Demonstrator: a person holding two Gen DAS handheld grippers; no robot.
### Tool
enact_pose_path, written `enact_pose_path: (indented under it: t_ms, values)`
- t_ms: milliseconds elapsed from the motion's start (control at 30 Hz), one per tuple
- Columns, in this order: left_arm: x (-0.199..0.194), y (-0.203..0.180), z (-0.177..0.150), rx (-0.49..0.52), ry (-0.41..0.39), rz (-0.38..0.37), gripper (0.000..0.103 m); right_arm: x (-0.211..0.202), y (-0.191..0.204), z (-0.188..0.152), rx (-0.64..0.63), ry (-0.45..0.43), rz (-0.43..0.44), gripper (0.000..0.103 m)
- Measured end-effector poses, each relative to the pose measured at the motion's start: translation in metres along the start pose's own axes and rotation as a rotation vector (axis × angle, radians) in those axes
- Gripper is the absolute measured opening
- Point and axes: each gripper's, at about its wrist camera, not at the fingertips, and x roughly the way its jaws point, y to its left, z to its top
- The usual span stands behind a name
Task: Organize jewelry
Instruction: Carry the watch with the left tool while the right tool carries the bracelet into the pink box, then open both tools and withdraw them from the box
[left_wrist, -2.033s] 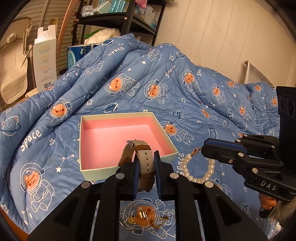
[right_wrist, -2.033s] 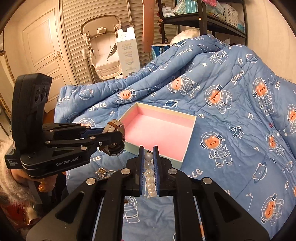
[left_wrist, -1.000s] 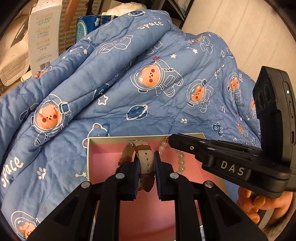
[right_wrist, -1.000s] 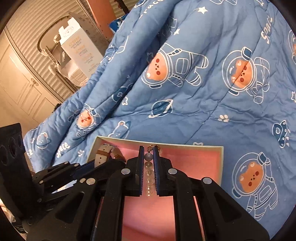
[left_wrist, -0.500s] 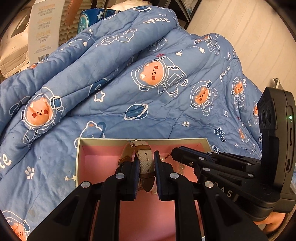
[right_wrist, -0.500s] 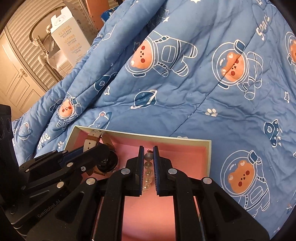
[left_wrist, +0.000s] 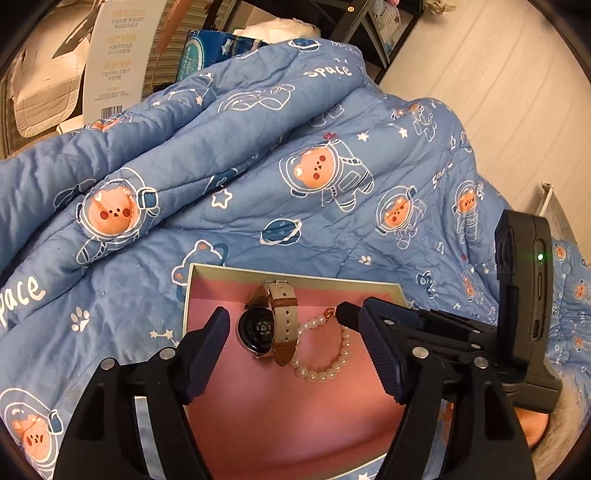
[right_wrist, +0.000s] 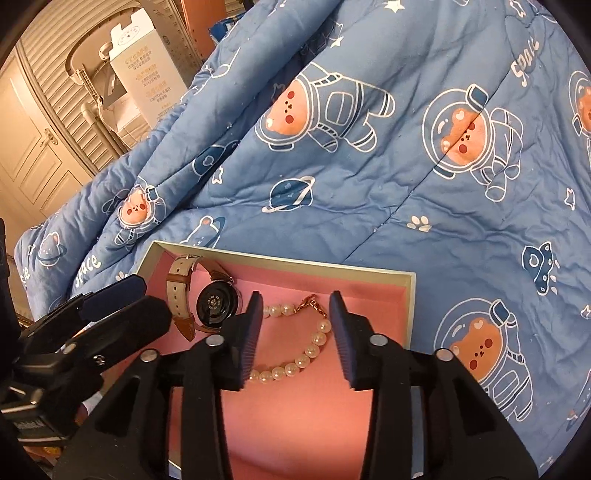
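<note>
A shallow box (left_wrist: 295, 275) with a pink lining sits on the blue quilt. Inside it a watch (left_wrist: 266, 328) with a beige and brown strap lies on its side, back facing me. My left gripper (left_wrist: 292, 317) hovers over it, jaws opening wide, pads clear of the watch. A white pearl bracelet (right_wrist: 314, 343) lies flat on the lining beside the watch (right_wrist: 216, 304). My right gripper (right_wrist: 294, 299) is above the bracelet with its jaws opening, and nothing is pinched. The left gripper (right_wrist: 147, 295) shows at the left of the right wrist view.
The quilt (left_wrist: 258, 177) with astronaut bears rises in folds behind the box (right_wrist: 280, 262). A tall white carton (left_wrist: 114, 55), a black shelf (left_wrist: 354, 22) and a panelled door (right_wrist: 29, 147) stand beyond the bed. A person's hand (left_wrist: 532, 432) shows at the right.
Both grippers have opened. The watch has dropped from the left jaws and the pearl bracelet from the right, and both now lie on the pink lining.
</note>
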Motion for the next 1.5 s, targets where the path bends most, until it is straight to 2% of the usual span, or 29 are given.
enact_pose_path:
  t_ms: [67,100,133,200,267,300,333,400,500,567,667,800,900,1033,1167,1267,1400,1500]
  values:
    - [-0.013,-0.003,0.003,0.011,-0.031,-0.001,0.079,-0.007,0.003,0.001,-0.005,-0.014,0.000,0.042]
    - [-0.020,-0.005,0.005,0.015,-0.050,-0.005,0.082,-0.012,0.004,0.000,-0.002,-0.019,0.008,0.047]
    - [-0.029,-0.006,0.005,0.017,-0.075,-0.013,0.088,-0.018,0.004,-0.001,0.002,-0.029,0.017,0.059]
    - [-0.049,-0.005,0.003,0.015,-0.130,-0.017,0.096,-0.034,0.007,-0.007,0.006,-0.074,0.038,0.071]
    - [-0.066,-0.001,-0.005,-0.009,-0.180,0.010,0.096,-0.051,0.012,-0.015,-0.005,-0.120,0.041,0.072]
    - [-0.072,0.002,-0.011,-0.027,-0.196,0.023,0.096,-0.058,0.014,-0.021,-0.011,-0.139,0.035,0.077]
    - [-0.078,0.006,-0.017,-0.052,-0.201,0.028,0.096,-0.065,0.016,-0.028,-0.014,-0.156,0.027,0.090]
    - [-0.089,0.019,-0.032,-0.120,-0.199,0.018,0.096,-0.078,0.017,-0.043,-0.015,-0.187,0.027,0.097]
    - [-0.107,0.029,-0.056,-0.144,-0.202,0.033,0.096,-0.092,0.013,-0.067,-0.003,-0.200,0.050,0.097]
    - [-0.115,0.026,-0.070,-0.092,-0.196,0.088,0.096,-0.096,0.010,-0.083,0.012,-0.189,0.050,0.097]
    - [-0.121,0.020,-0.091,0.001,-0.160,0.108,0.096,-0.100,0.008,-0.106,0.018,-0.156,0.041,0.097]
    - [-0.128,0.015,-0.116,0.039,-0.132,0.082,0.096,-0.103,0.017,-0.134,-0.041,-0.149,0.012,0.097]
    - [-0.127,0.011,-0.134,0.051,-0.110,0.079,0.096,-0.104,0.033,-0.154,-0.143,-0.127,-0.010,0.097]
    - [-0.123,0.005,-0.155,0.092,-0.069,0.107,0.096,-0.107,0.046,-0.178,-0.228,-0.116,0.000,0.097]
    - [-0.122,0.001,-0.174,0.128,-0.042,0.132,0.096,-0.107,0.044,-0.195,-0.229,-0.076,0.025,0.097]
    - [-0.119,0.002,-0.186,0.123,-0.019,0.144,0.096,-0.108,0.040,-0.205,-0.220,-0.052,0.049,0.093]
    - [-0.121,0.005,-0.195,0.106,-0.010,0.153,0.096,-0.107,0.039,-0.217,-0.248,-0.021,0.055,0.079]
    - [-0.123,0.002,-0.198,0.131,-0.019,0.169,0.095,-0.105,0.038,-0.223,-0.256,0.005,0.063,0.069]
